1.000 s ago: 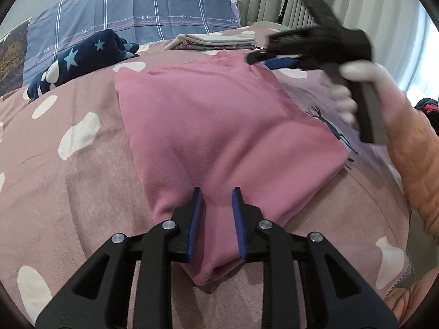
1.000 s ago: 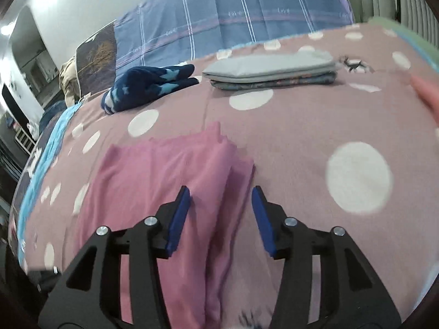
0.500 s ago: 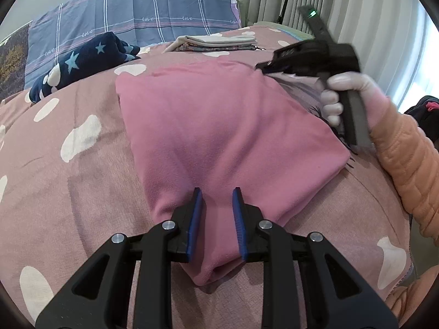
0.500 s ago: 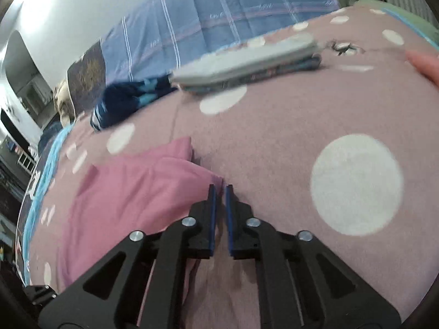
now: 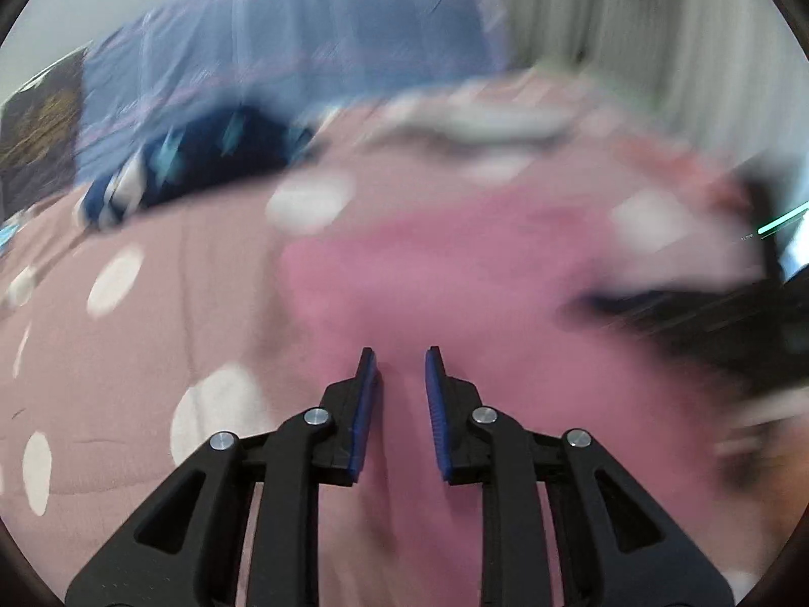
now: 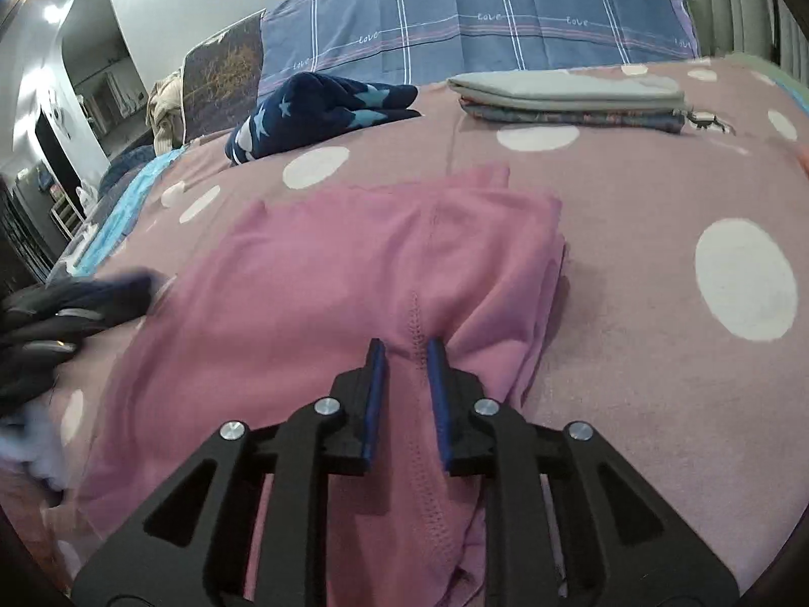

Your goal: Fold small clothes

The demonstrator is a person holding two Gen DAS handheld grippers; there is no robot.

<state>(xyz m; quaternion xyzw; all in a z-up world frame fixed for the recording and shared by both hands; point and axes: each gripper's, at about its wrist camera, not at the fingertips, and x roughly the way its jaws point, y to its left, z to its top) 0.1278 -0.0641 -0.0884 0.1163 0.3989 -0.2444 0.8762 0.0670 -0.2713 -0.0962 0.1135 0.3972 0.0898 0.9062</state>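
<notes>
pink garment (image 6: 328, 273) — soft matt knit; bedspread (image 6: 657, 192) — fuzzy cloth

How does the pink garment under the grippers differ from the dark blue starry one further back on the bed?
The pink garment is plain and spread flat in layers; the dark blue starry garment is patterned and lies bunched in a heap. The pink one sits between the right gripper fingers; the blue one lies untouched. Both rest on the dotted bedspread.
</notes>
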